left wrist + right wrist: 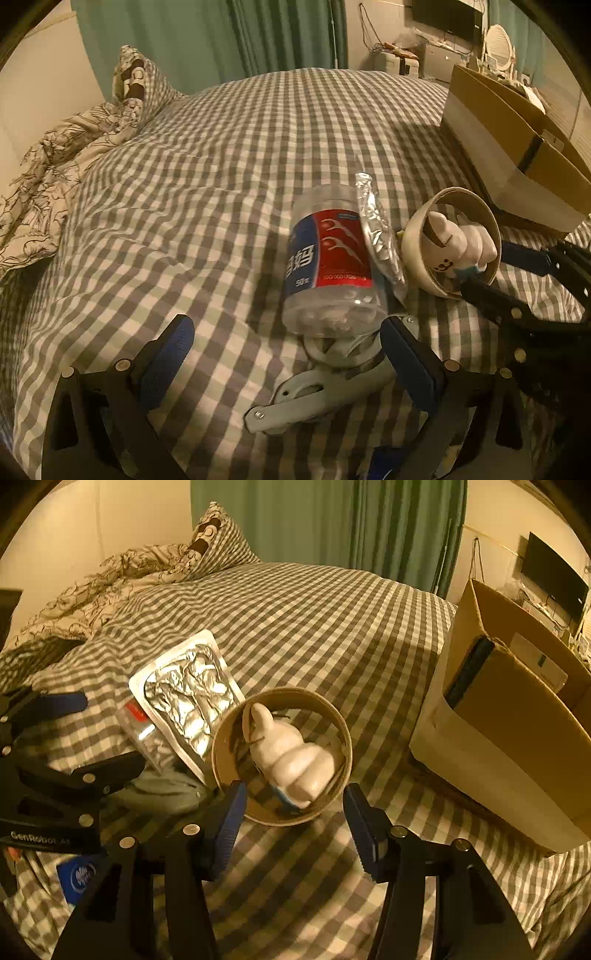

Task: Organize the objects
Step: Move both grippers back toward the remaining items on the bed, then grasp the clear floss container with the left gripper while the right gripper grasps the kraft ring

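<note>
On the checked bed, a clear floss-pick jar (330, 267) with a red and blue label lies on its side, its far end between my open left gripper's (288, 341) fingertips. A silver blister pack (376, 236) (188, 701) leans between the jar and a brown tape roll (452, 242) (282, 755). A white figurine (291, 762) (458, 240) sits inside the roll. My right gripper (295, 808) is open, its fingers on either side of the roll's near rim, not closed on it. The jar also shows in the right wrist view (147, 738).
An open cardboard box (517, 720) (517, 147) stands on the bed to the right. A grey-white hinged tool (317, 391) lies under the jar's near end. A rumpled quilt and pillow (74, 140) lie at the left. A blue packet (79, 877) lies near the left gripper.
</note>
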Demonstrator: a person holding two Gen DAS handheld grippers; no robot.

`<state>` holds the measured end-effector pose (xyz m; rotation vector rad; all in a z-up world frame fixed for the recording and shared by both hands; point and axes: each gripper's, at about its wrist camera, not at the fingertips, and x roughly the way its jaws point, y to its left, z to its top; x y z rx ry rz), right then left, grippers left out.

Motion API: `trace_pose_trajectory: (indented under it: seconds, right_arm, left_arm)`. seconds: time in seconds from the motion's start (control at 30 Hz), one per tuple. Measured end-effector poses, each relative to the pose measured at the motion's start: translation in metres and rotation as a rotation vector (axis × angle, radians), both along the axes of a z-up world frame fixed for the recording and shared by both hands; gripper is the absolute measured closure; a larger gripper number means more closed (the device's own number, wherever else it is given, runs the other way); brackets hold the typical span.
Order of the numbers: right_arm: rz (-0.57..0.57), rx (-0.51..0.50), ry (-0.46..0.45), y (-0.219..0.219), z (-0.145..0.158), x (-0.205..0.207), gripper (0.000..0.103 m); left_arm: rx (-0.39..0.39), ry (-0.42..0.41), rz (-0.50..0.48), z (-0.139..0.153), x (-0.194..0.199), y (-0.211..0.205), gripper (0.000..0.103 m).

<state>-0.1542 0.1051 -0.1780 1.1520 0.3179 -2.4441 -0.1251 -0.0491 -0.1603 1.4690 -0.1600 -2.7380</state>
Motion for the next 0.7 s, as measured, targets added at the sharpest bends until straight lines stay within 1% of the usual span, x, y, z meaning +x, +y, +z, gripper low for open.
trace_pose_trajectory:
  seconds: [0.07,0.1,0.13,0.2,0.27,0.33,0.4,0.47,0.53,0.6,0.63,0.7]
  right_arm:
    - [-0.009,0.004,0.010,0.004,0.001,0.003,0.047]
    - [-0.018,0.008,0.013,0.007,0.001,0.004,0.044]
    - [-0.026,0.009,0.012,0.009,0.001,0.004,0.037]
    - [-0.038,0.003,0.011,0.013,0.003,0.003,0.037]
    - [-0.050,0.000,0.012,0.017,0.005,0.003,0.032]
    - [-0.058,-0.007,0.017,0.019,0.007,0.003,0.029]
    - [-0.065,-0.013,0.017,0.021,0.008,0.003,0.028]
    - [-0.069,-0.017,0.016,0.022,0.008,0.003,0.028]
    - [-0.070,-0.017,0.015,0.022,0.008,0.003,0.028]
    - [-0.069,-0.017,0.010,0.022,0.006,0.003,0.027]
    - [-0.069,-0.016,0.006,0.021,0.005,0.003,0.027]
    - [-0.070,-0.015,0.000,0.021,0.003,0.003,0.027]
  left_arm:
    - [0.016,-0.002,-0.003,-0.002,-0.005,0.001,0.000]
    - [0.028,-0.012,-0.001,-0.005,-0.010,0.001,0.000]
    - [0.033,-0.018,-0.001,-0.007,-0.013,0.002,0.000]
    - [0.029,-0.033,0.000,-0.011,-0.018,0.005,0.000]
    - [0.015,-0.028,-0.015,-0.012,-0.017,0.009,0.000]
    - [0.029,-0.020,-0.043,-0.009,-0.013,0.012,0.000]
    - [0.056,0.000,-0.054,-0.004,-0.012,0.011,0.000]
    - [0.073,0.007,-0.032,-0.002,-0.015,0.008,0.000]
    - [0.115,0.010,0.007,0.000,-0.020,0.001,0.000]
    - [0.175,0.024,0.048,0.002,-0.026,-0.005,0.000]
    - [0.188,0.027,0.059,0.001,-0.028,-0.006,0.000]
    - [0.176,0.028,0.069,-0.002,-0.035,-0.003,0.001]
